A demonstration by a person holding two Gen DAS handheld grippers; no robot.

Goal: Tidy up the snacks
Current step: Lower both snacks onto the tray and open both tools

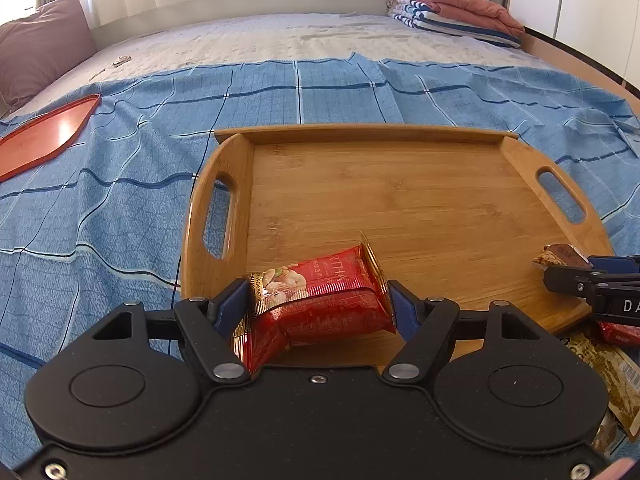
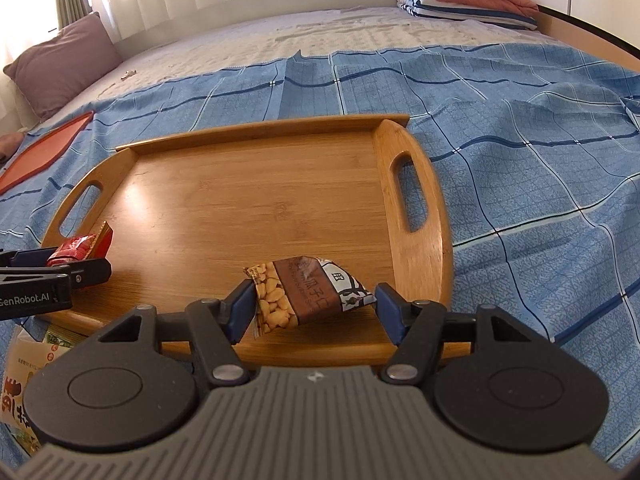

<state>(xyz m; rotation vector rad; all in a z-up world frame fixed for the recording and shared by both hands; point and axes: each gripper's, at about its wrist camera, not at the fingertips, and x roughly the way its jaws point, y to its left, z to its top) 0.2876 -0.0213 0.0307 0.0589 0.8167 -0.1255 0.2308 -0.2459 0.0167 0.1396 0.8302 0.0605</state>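
Note:
A bamboo tray (image 1: 400, 184) with two handle slots lies on the blue checked bedspread (image 1: 100, 220). My left gripper (image 1: 318, 306) is shut on a red snack packet (image 1: 328, 300), holding it just above the tray's near left corner. The packet is creased between the blue pads. In the right wrist view my right gripper (image 2: 316, 306) is shut on a brown peanut snack packet (image 2: 304, 292) over the near right part of the tray (image 2: 240, 184). Each gripper shows at the edge of the other's view: the right gripper (image 1: 588, 280) and the left gripper (image 2: 60, 272).
A flat red tray (image 1: 44, 140) lies on the bedspread at far left. More snack packets (image 1: 612, 364) lie off the tray's near edge between the grippers, also seen as snack packets (image 2: 20, 388). A pillow (image 1: 40, 44) and folded blankets (image 1: 452, 8) sit at the back of the bed.

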